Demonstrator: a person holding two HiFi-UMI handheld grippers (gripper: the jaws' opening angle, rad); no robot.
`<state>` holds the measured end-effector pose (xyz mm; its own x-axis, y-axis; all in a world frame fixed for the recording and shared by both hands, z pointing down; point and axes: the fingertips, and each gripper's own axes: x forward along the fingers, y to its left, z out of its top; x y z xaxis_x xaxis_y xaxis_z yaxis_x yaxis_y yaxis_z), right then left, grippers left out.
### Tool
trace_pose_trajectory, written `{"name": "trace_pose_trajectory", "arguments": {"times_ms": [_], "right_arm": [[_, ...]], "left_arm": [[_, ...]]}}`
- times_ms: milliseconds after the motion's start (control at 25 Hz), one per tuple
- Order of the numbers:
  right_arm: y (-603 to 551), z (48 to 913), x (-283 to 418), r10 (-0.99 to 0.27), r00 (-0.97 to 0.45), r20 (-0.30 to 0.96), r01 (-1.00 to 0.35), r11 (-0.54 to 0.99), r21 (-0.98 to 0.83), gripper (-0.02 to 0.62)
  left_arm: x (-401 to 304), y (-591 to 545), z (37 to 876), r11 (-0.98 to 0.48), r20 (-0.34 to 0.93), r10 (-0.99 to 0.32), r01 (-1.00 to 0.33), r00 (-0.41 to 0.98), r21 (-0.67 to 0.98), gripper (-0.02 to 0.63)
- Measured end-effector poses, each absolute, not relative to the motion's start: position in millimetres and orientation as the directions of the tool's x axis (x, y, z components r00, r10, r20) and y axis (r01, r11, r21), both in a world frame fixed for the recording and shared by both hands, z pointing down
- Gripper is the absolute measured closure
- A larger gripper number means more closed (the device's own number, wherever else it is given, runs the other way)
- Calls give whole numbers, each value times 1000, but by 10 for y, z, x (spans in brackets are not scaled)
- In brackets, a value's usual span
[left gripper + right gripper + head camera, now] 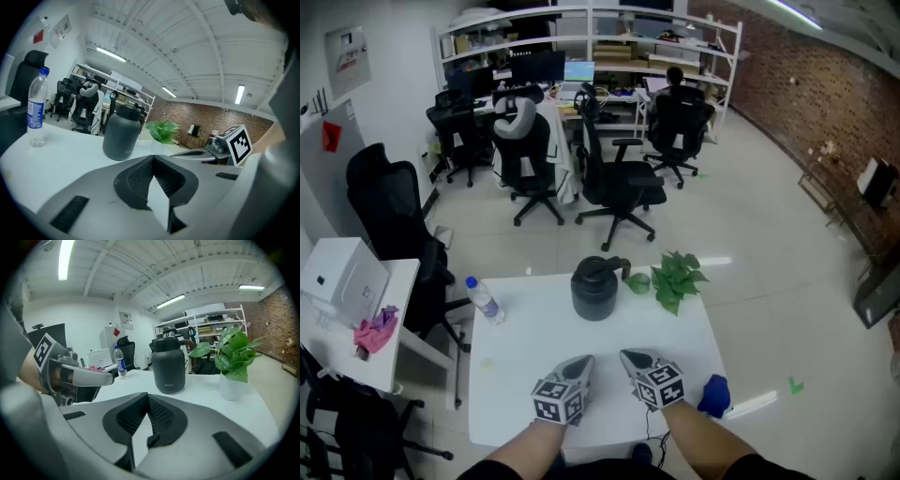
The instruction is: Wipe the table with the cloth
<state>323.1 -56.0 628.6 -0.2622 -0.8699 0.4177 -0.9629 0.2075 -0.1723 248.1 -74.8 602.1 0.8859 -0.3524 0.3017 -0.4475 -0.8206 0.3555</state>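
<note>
On the far left, a crumpled pink cloth (375, 330) lies on a separate white side table (394, 361), beside a white box (342, 278). On the main white rectangular table (534, 328), a clear plastic water bottle with a blue cap and label (485, 300) (35, 112) stands upright near the left edge.

The left tongs (578, 364) (152, 159) hover over the near part of the table, pressed together with nothing between them, angled slightly down. Beyond them stands a dark grey cylindrical jug with a handle and lid (595, 286) (122, 133) (168, 366), upright at the far middle of the table.

The right tongs (636, 359) (147, 397) sit just beside the left ones, also pressed together and holding nothing.

Right of the jug is a leafy green plant in a small white pot (675, 277) (234, 362).

The bunched blue cloth (713, 395) rests at the table's right edge, near the front corner, just beside the right hand and not held by either tongs.
</note>
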Motion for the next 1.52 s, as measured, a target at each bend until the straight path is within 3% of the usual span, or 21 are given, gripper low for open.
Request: {"name": "trace_pose_trajectory", "arguments": {"times_ms": [160, 240, 320, 640, 880, 1120, 1320, 1520], "right_arm": [[-350, 6164, 3480, -873, -254, 417, -966, 211, -146, 574], [-176, 6110, 3681, -875, -235, 424, -971, 193, -140, 521], [73, 6071, 3900, -876, -204, 437, -979, 170, -116, 512], [1280, 6320, 4675, -804, -142, 577, -978, 204, 44, 304], [1763, 6856, 4975, -688, -129, 714, -971, 235, 51, 259], [1863, 7199, 5041, -605, -117, 788, -955, 287, 78, 263], [1900, 7331, 5097, -556, -74, 828, -931, 335, 142, 417], [1807, 7310, 5050, -516, -58, 855, -926, 348, 148, 462]], "left_arm": [[2717, -651, 5943, -831, 281, -335, -423, 899, 361, 606], [2890, -557, 5895, -842, 268, -308, -392, 913, 370, 606], [3075, -403, 5867, -857, 260, -265, -350, 928, 378, 606], [3747, 388, 5944, -909, 282, -70, -177, 957, 377, 606], [3999, 731, 6070, -919, 306, 13, -109, 952, 379, 606], [4102, 866, 6119, -917, 322, 38, -95, 946, 387, 606], [4043, 816, 6097, -912, 322, 21, -114, 947, 395, 606], [3840, 629, 6083, -906, 317, -24, -155, 948, 395, 606]]}}
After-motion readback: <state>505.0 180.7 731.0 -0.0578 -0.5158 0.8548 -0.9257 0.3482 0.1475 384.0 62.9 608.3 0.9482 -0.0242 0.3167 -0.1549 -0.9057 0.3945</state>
